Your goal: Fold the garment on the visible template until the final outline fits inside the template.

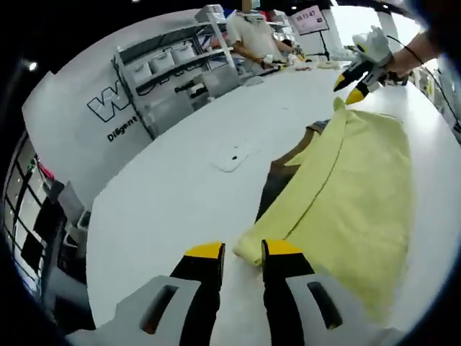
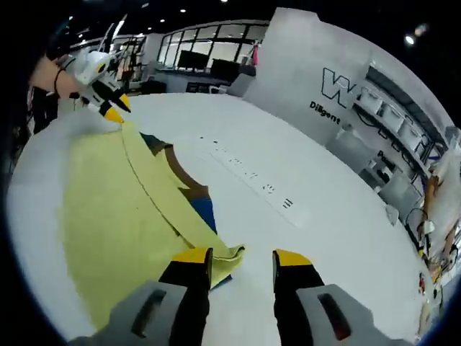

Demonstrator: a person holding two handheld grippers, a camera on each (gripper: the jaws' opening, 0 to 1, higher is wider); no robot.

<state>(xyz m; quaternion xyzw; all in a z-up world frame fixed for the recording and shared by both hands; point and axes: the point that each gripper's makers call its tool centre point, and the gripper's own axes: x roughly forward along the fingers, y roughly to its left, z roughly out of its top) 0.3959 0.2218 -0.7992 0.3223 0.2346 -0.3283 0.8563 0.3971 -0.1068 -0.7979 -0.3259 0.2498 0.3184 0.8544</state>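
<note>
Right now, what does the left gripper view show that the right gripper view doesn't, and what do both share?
Left gripper view: a person standing at a far counter, with shelves of bins nearby. Right gripper view: a row of dark windows and a blue patch beside the cloth's edge. Both: the yellow cloth on the white table, a brown piece partly under it, the wall lettering, and each view's own jaws at a cloth corner, with the other gripper at the far corner.

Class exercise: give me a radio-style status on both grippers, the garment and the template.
Left gripper open, at yellow garment corner. Right gripper open, garment corner by one jaw. Garment part-folded over dark template; template edge peeks out. No obstacle near.
</note>
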